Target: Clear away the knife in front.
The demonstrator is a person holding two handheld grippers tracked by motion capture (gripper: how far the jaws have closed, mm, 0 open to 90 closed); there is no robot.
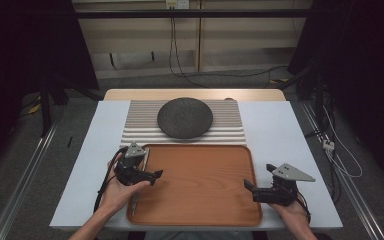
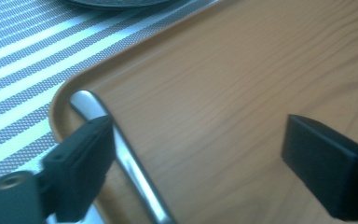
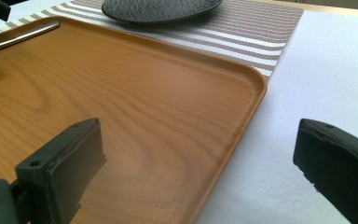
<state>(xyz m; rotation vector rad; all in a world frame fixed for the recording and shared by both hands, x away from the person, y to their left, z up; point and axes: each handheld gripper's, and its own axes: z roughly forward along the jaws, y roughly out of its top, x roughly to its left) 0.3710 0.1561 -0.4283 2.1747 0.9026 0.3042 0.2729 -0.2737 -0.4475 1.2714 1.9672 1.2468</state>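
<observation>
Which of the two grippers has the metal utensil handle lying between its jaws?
The left gripper: the metal utensil handle lies by its near jaw on the wooden tray. The right gripper spans the tray's edge.

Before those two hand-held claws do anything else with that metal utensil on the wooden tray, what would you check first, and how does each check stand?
1. Left gripper jaws open: ok.
2. Metal utensil released, lying in the tray along its left rim: ok.
3. Which kind of utensil it is: cannot tell, working end hidden.
4. Right gripper open, nothing between its jaws: ok.
5. Dark plate on the striped mat, apart from both grippers: ok.
</observation>
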